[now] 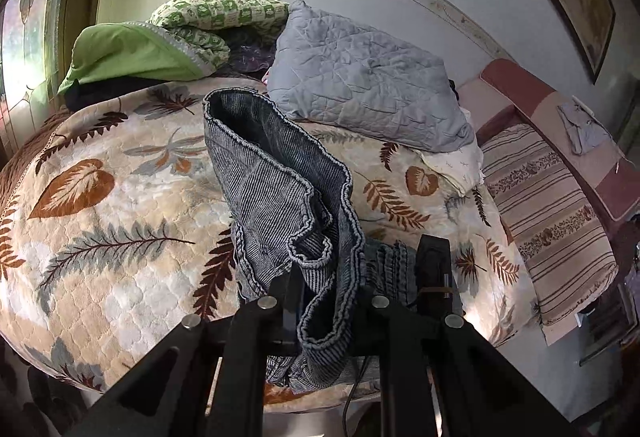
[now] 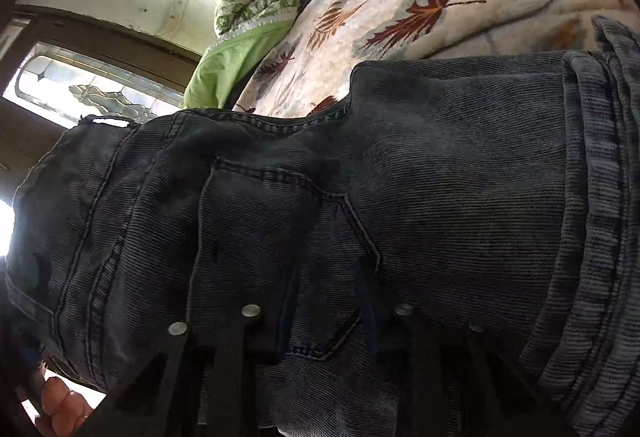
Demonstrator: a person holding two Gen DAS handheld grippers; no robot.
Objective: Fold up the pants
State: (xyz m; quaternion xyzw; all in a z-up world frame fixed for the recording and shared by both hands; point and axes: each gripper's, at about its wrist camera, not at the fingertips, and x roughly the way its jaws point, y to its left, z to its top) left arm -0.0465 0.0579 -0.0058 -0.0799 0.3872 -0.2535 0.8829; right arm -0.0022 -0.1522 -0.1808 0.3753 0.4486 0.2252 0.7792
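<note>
Bed (image 1: 100, 257), leaf-print cover, pillows (image 1: 360, 77) at the wall. Jeans (image 1: 280, 197): lifted over bed, hems clamped in left gripper (image 1: 320, 301); right gripper (image 2: 324, 301) under denim, grip unclear.

Bedding and room behind the work

A leaf-print blanket (image 1: 120, 237) is spread over the bed; a grey quilt (image 1: 360, 77), a green patterned cover (image 1: 216, 3) and a green cloth (image 1: 128, 53) are piled at its far edge, a striped cushion (image 1: 552, 221) beside, stained-glass window (image 2: 92, 93) beyond.
</note>
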